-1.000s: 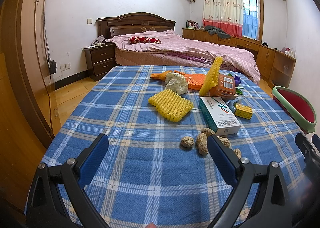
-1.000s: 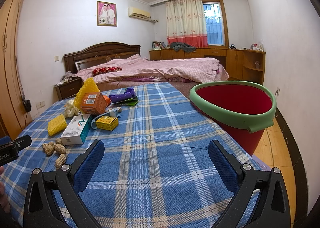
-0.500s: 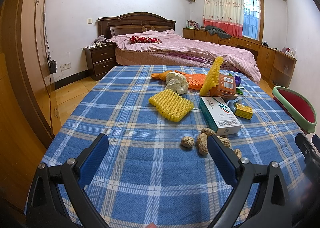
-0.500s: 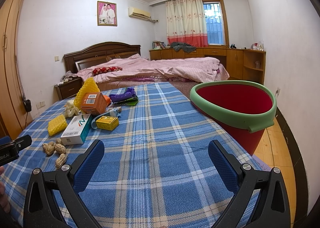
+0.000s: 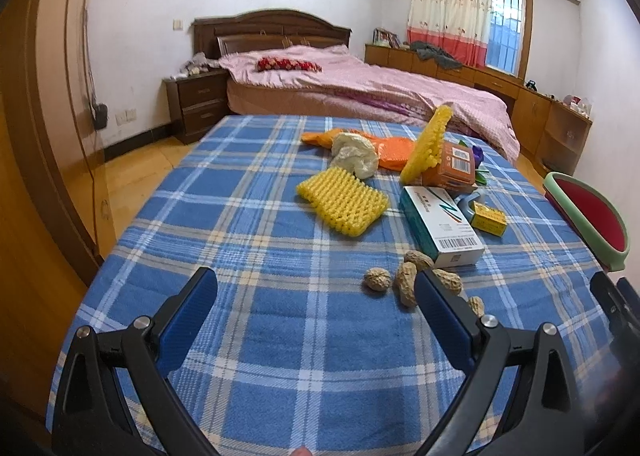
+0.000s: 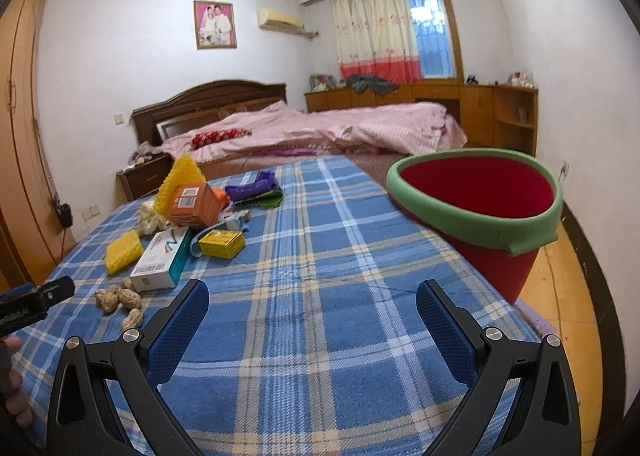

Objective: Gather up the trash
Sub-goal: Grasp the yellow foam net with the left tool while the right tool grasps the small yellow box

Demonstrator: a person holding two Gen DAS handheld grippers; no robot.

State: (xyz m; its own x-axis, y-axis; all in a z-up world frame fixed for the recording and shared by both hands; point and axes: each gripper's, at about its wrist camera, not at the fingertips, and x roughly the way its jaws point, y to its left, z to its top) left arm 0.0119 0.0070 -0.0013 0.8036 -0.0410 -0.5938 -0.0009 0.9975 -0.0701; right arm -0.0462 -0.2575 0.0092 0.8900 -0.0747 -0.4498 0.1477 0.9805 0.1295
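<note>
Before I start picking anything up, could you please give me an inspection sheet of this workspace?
Surface: blue plaid cloth covering the table, lying flat.
Job's things: red bucket with green rim at the table's right edge; peanuts, white and green box, small yellow box, orange box, two yellow foam nets, crumpled white bag, purple wrapper.
Clutter: nothing seen beyond the trash.
Grippers: left gripper and right gripper both open, fingers empty.
Cables: a cord hanging by the wardrobe.
Surroundings: bed, nightstand, curtained window.
</note>
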